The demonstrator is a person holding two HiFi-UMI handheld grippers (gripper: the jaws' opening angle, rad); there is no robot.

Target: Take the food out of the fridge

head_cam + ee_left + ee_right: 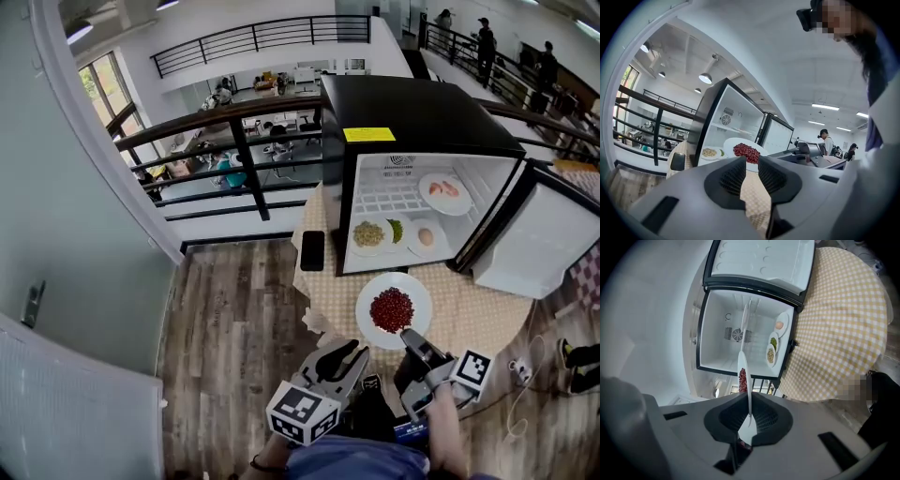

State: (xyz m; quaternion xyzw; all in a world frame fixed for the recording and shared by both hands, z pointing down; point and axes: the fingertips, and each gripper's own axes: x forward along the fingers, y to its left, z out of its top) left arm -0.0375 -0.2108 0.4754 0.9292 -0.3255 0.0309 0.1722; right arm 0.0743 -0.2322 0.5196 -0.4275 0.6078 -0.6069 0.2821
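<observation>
A black mini fridge [412, 112] stands open on a round table with a checked cloth [478, 305]. A white plate [371, 292] heaped with red food [392, 309] is in front of the fridge, over the table. My right gripper [410, 336] is shut on its near rim; the right gripper view shows the plate [743, 366] edge-on between the pads. My left gripper [349, 359] is open and holds nothing, left of the plate [729, 143]. Inside are a plate of pink food [444, 192] on the upper shelf and, below, a yellow-and-green dish [372, 234] and a pale one [427, 237].
The fridge door [544, 239] swings out to the right. A black phone [312, 250] lies on the table's left edge beside the fridge. A dark railing [239, 141] runs behind the table. Wooden floor [234, 319] lies to the left; a cable [521, 394] trails at the right.
</observation>
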